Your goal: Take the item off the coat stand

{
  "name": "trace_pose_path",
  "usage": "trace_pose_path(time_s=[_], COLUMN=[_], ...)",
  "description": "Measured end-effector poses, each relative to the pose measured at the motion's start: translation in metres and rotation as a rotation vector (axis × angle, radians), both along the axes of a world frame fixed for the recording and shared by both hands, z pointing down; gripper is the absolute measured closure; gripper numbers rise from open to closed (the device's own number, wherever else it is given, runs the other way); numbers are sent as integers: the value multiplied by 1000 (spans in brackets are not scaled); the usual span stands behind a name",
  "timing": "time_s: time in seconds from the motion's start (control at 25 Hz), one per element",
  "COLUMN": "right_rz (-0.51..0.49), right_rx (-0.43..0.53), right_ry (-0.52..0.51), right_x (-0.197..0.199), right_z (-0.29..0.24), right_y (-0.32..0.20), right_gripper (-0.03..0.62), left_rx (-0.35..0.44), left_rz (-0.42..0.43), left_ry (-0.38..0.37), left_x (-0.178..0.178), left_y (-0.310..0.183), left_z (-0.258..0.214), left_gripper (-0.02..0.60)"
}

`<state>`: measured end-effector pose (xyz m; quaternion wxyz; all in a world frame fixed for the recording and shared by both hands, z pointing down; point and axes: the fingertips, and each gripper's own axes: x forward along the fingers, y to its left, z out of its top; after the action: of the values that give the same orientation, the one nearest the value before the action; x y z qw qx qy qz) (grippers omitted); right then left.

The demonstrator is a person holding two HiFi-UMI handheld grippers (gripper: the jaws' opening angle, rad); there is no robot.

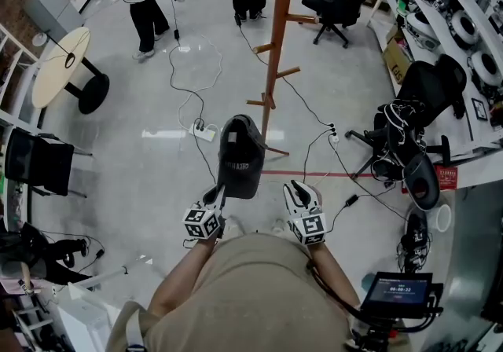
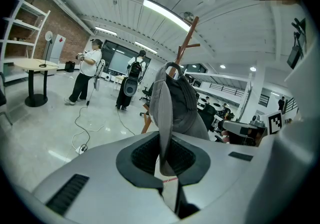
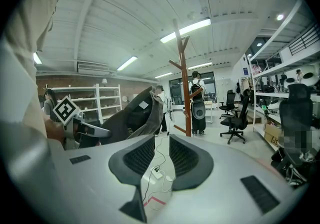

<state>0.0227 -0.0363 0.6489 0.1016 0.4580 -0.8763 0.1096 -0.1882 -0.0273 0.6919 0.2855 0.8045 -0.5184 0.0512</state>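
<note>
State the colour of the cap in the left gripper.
Dark grey. The cap shows best in the head view.

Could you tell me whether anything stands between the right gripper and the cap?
Nothing visible does. The cap hangs by its brim from the shut left gripper, just beside the open, empty right gripper, with only open air between them.

We can read nothing for certain: the pale print on the cap [image 1: 240, 155], the digits on the near-right screen [image 1: 400, 290] and the red sign [image 1: 447, 178] farther right are all too blurred.
</note>
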Motion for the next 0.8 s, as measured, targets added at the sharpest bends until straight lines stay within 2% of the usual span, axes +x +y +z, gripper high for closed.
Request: trace_pose_path(time_s=[0.8], right_rz=[5], right_rx=[-3], right_ry=[-4], right_x=[0], right_z=[2], right_y=[0], right_gripper=[497], left_rx=[-6], left_rz=[3], left_ry=[-3], left_x=[1], left_y=[1], left_z=[2], left_gripper=[548])
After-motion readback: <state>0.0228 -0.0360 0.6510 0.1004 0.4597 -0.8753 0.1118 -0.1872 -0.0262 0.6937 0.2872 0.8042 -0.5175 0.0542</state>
